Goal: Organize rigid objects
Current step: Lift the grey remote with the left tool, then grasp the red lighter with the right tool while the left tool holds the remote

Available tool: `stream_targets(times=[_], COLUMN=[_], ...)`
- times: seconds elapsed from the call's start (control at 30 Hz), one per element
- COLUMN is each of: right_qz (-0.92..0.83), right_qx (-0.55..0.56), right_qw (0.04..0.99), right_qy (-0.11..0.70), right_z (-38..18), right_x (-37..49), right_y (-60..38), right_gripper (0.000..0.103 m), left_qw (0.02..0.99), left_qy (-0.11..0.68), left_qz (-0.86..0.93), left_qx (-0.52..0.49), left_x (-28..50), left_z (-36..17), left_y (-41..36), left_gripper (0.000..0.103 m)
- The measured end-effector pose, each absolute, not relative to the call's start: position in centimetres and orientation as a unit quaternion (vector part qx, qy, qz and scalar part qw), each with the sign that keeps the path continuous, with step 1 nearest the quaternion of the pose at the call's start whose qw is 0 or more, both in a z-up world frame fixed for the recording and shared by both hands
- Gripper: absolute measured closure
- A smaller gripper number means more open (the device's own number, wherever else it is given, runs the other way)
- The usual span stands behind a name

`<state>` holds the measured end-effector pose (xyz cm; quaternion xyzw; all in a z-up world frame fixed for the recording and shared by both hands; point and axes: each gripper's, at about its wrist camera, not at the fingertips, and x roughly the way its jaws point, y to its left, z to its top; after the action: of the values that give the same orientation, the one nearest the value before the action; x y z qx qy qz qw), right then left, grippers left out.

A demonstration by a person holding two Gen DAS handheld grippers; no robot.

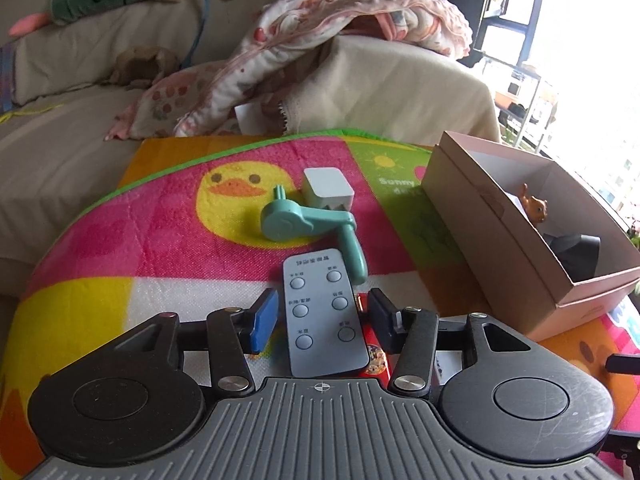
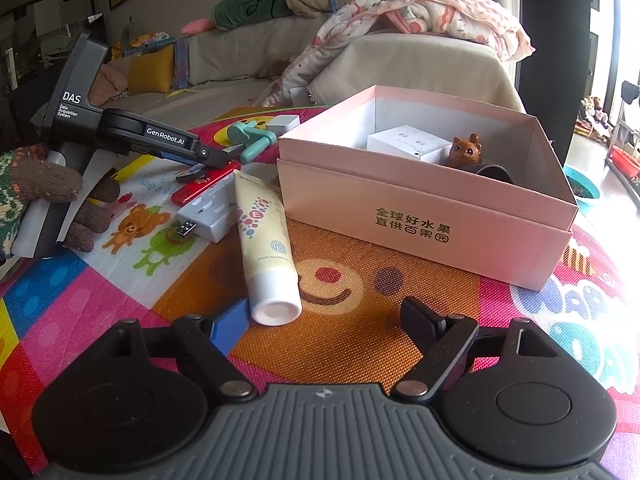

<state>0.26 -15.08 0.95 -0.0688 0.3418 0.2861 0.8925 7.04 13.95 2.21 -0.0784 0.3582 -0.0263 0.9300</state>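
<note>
Grey remote control point(image 1: 322, 312), flat, hard plastic with six round buttons, lies directly between the spread fingers of the left gripper point(image 1: 322, 320). Its long axis points away from the gripper, in line with the fingers, so closing would pinch its narrow width. The jaws stand apart on either side and grip nothing yet. Under the remote's right edge sits a slim red object point(image 1: 374, 354). Just beyond lie a mint-green plastic handle point(image 1: 308, 222) and a small white cube-shaped charger point(image 1: 328, 192), all on a colourful cartoon-print mat point(image 1: 160, 232) covering the bench. To the right stands an open pink cardboard box point(image 2: 424, 204) holding a brown animal figurine point(image 2: 464, 152). Right gripper point(image 2: 320, 320) hangs wide open and empty, beside a cream tube point(image 2: 266, 248) with a white cap.
</note>
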Motion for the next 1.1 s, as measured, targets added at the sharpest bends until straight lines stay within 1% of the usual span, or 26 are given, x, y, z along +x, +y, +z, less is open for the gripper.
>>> stream_targets(times=[0.03, 0.1, 0.2, 0.3, 0.47, 0.57, 0.63, 0.7, 0.73, 0.77, 0.83, 0.9, 1.03, 1.1], right_qz=[0.286, 0.286, 0.284, 0.281, 0.286, 0.310, 0.330, 0.352, 0.356, 0.359, 0.365, 0.367, 0.343, 0.320], right_qx=[-0.068, -0.068, -0.071, -0.077, -0.085, -0.086, -0.080, -0.077, -0.085, -0.099, -0.110, -0.105, -0.108, -0.122], right_qw=[0.893, 0.893, 0.893, 0.894, 0.899, 0.896, 0.891, 0.886, 0.886, 0.885, 0.880, 0.872, 0.858, 0.855], right_qy=[0.342, 0.342, 0.342, 0.341, 0.320, 0.306, 0.300, 0.290, 0.285, 0.280, 0.284, 0.306, 0.368, 0.390], right_z=[1.0, 1.0, 1.0, 1.1, 2.5, 3.9, 4.8, 5.5, 5.7, 6.1, 6.5, 6.6, 5.0, 3.6], right_x=[0.3, 0.3, 0.2, 0.2, -0.2, -0.4, -0.6, -0.9, -0.9, -0.8, 0.2, 2.3, 7.0, 8.6], right_y=[-15.1, -15.1, -15.0, -14.8, -14.1, -12.7, -11.1, -8.8, -7.6, -5.9, -3.1, -0.7, 3.4, 4.8], right_gripper=[0.020, 0.020, 0.020, 0.020, 0.020, 0.020, 0.020, 0.024, 0.033, 0.043, 0.051, 0.052, 0.060, 0.061], left_qw=[0.929, 0.929, 0.928, 0.927, 0.930, 0.930, 0.929, 0.929, 0.930, 0.930, 0.932, 0.935, 0.939, 0.938], left_qy=[0.358, 0.355, 0.351, 0.346, 0.355, 0.366, 0.368, 0.367, 0.365, 0.362, 0.356, 0.349, 0.342, 0.344], left_qz=[-0.030, -0.037, -0.047, -0.064, -0.050, -0.021, -0.003, 0.004, 0.004, 0.003, 0.000, 0.000, 0.009, 0.009], left_qx=[-0.088, -0.098, -0.113, -0.128, -0.078, -0.037, -0.026, -0.037, -0.047, -0.055, -0.060, -0.056, -0.041, -0.037], left_x=[7.2, 7.5, 7.1, 5.5, 0.7, -1.7, -2.9, -3.9, -4.2, -4.5, -4.9, -5.2, -5.5, -5.4], left_z=[2.1, 1.9, 1.8, 1.8, 2.4, 2.6, 2.5, 2.4, 2.4, 2.4, 2.3, 2.0, 1.9, 1.9], left_y=[14.1, 14.2, 14.5, 14.9, 14.9, 14.8, 15.1, 15.7, 16.1, 16.3, 16.4, 16.2, 15.4, 15.2], left_gripper=[0.050, 0.057, 0.059, 0.059, 0.059, 0.059, 0.059, 0.059, 0.059, 0.059, 0.059, 0.059, 0.059, 0.059])
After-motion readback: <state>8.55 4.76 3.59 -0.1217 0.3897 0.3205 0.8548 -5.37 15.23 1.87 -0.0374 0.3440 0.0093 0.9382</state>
